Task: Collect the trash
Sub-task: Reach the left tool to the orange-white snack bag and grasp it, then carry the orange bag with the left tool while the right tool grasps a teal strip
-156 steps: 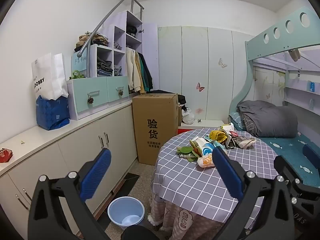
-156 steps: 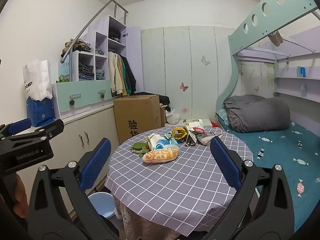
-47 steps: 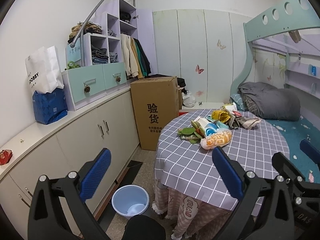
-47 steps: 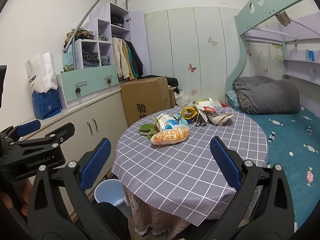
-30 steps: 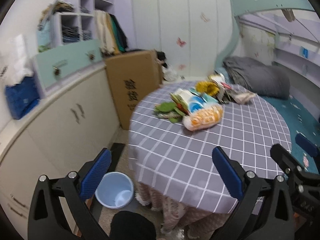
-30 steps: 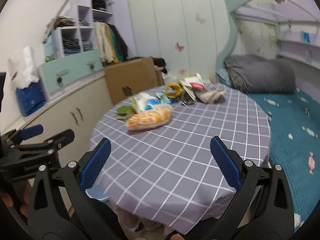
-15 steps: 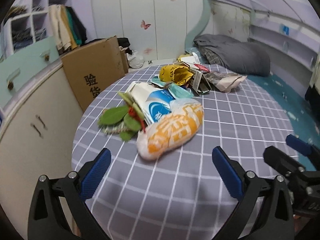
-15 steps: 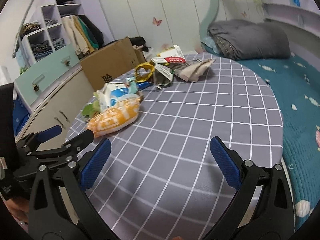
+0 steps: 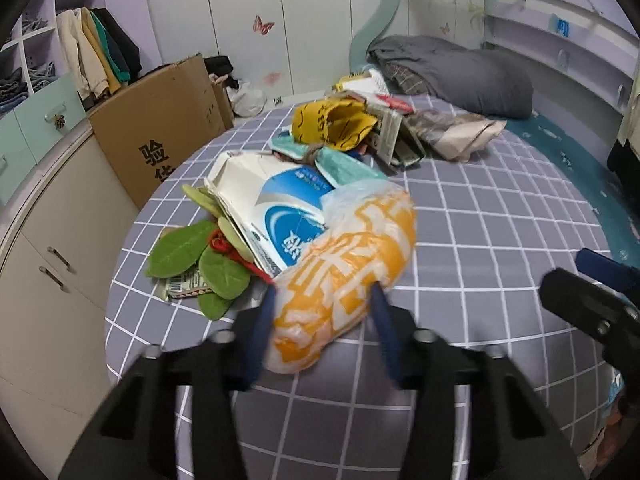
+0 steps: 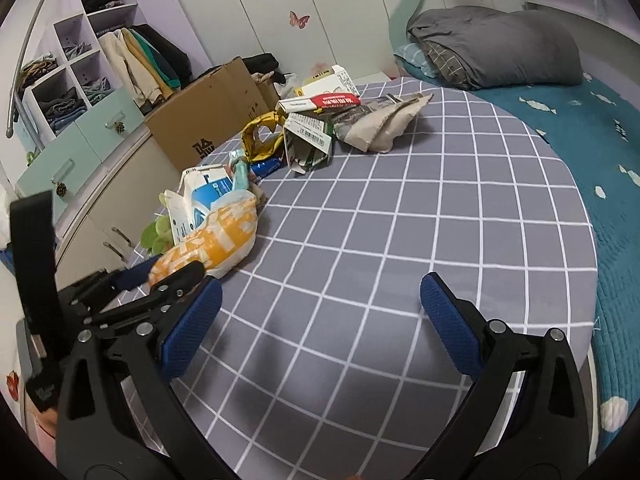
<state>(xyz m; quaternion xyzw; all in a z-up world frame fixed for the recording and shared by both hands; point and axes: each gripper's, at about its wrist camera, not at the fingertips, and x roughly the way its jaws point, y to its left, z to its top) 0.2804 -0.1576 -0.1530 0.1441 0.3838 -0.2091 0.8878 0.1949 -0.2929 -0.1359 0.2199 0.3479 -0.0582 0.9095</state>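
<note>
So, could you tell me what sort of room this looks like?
Most likely a child's bedroom: a bunk bed with a folded grey duvet, butterfly-decorated wardrobe doors, and open shelves of clothes.

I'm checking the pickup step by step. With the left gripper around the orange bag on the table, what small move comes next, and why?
Probably finish closing, then lift: the left gripper is closing with the orange bag between its fingers, the bag still on the table.

Materials on the grey checked cloth table cover (image 9: 480, 240)

The crinkled orange-and-white plastic bag (image 9: 344, 276) looks glossy; behind it, the brown cardboard box (image 9: 160, 120) is matt.
</note>
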